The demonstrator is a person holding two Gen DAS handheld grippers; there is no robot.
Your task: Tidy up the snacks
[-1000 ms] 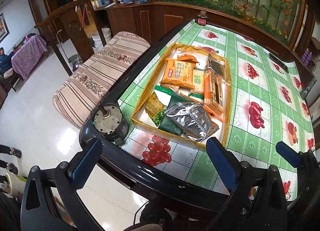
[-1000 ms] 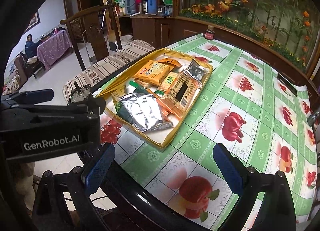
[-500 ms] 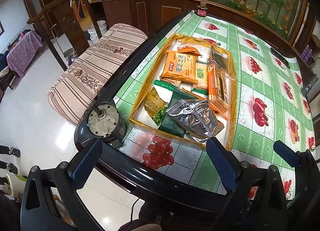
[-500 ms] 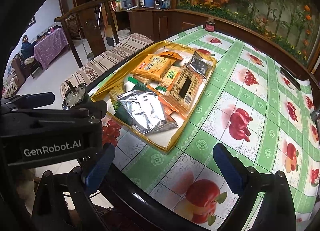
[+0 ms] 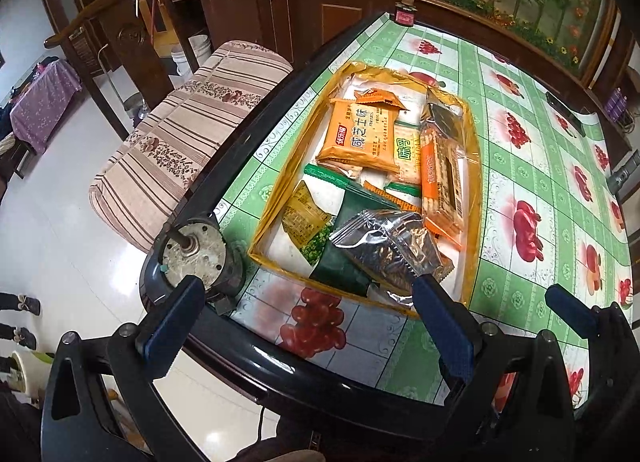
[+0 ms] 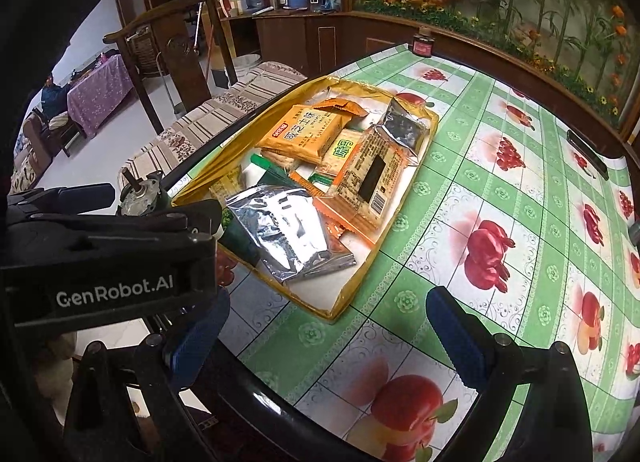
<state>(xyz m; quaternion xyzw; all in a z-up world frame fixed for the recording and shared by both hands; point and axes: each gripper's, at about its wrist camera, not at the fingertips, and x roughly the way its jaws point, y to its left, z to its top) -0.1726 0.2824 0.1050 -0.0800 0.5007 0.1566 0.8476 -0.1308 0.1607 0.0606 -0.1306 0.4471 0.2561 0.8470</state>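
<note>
So both grippers are hanging out at the near edge of the table (image 6: 500,190), jaws spread wide and carrying nothing. The left gripper (image 5: 304,326) is hovering just short of the yellow tray (image 5: 474,166), with its right finger showing right in front of the silver packet (image 5: 384,246); the right gripper (image 6: 328,334) is sitting over bare tablecloth just beside the tray's near corner. All the snacks I can see are lying inside that tray: the big orange cracker pack (image 5: 362,138) toward the far end, a long orange biscuit sleeve (image 5: 442,182) along the right side, a dark green pouch (image 5: 344,262) poking out under the silver one, and a small yellow-green sachet (image 5: 304,218) on the left. They're overlapping each other pretty loosely, so this is looking either like a pile waiting to be sorted or a tray that's just been filled and the hands are pulling clear, honestly can't call it from here. If more tidying is coming, the silver packet is sitting on top and nearest, but it's slick and crinkly, so a grab would want to pinch a sealed edge rather than the puffy middle. There's also some metal motor thing (image 5: 192,258) parked on the table corner near the left gripper, worth not bumping.
</note>
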